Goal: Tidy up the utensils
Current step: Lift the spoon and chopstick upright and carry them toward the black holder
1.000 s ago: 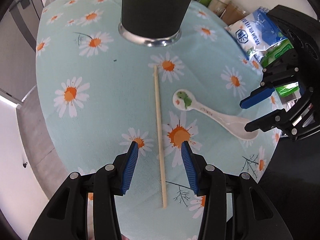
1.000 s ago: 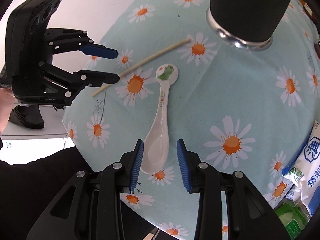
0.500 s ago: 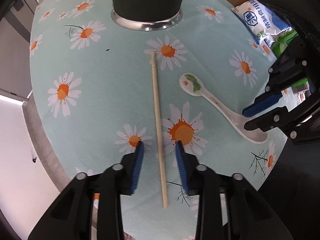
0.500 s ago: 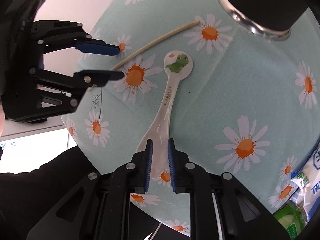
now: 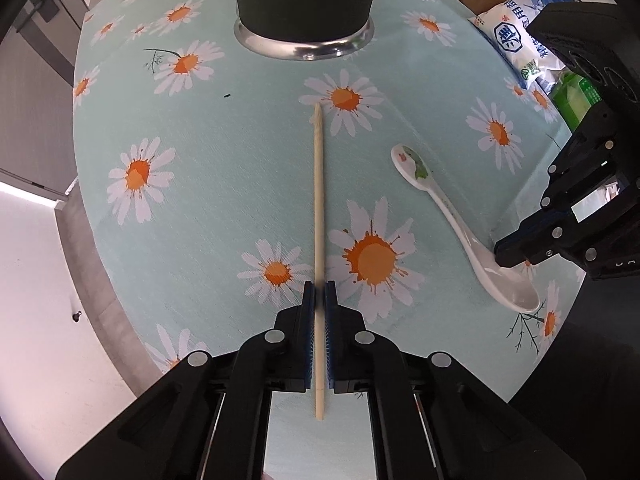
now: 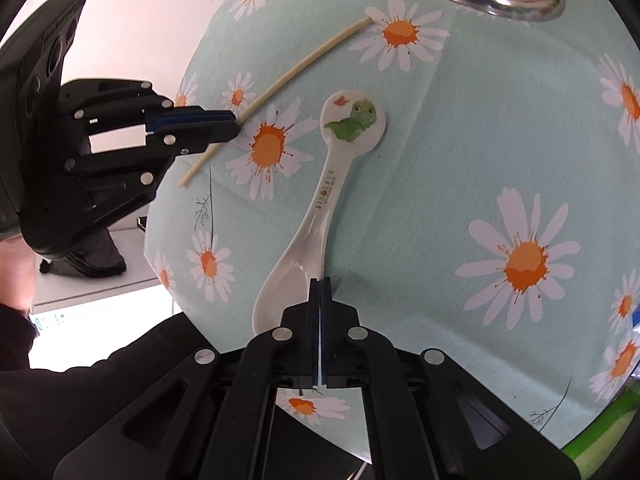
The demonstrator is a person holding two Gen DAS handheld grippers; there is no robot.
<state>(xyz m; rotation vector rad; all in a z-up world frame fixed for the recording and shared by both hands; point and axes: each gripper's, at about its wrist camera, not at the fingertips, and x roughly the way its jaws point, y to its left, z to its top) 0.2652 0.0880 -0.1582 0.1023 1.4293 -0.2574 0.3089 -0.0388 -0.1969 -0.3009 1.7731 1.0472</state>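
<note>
Here both grippers are clamped on utensils that lie on the daisy-print tablecloth [image 5: 224, 168]. The left gripper [image 5: 319, 288] points down at the cloth, its blue pads [image 5: 307, 320] pressed together on a single pale chopstick [image 5: 319, 184]; no gap shows beside the stick. The grip sits toward the chopstick's near end: a short length runs back between the fingers, and the long part reaches forward toward the dark container with the metal base ring [image 5: 304, 40], its tip stopping short of the ring, close to a daisy. The right wrist view confirms it, with the left gripper [image 6: 234, 124] closed across the chopstick [image 6: 304, 64] near its lower end. The right gripper [image 6: 320, 282] is likewise drawn in tight, jaws nearly meeting, nipping the right rim of the bowl of the white ceramic spoon [image 6: 320, 208]. The spoon's handle runs away from the gripper and ends in a flat disc printed with a green dinosaur. In the left wrist view the right gripper [image 5: 502, 254] meets the spoon [image 5: 452, 216] at its bowl near the table edge. Whether either utensil is off the cloth I cannot tell. Chopstick and spoon lie apart, an orange-centred daisy between them. Food packets [image 5: 520, 40] sit at the far right edge.
</note>
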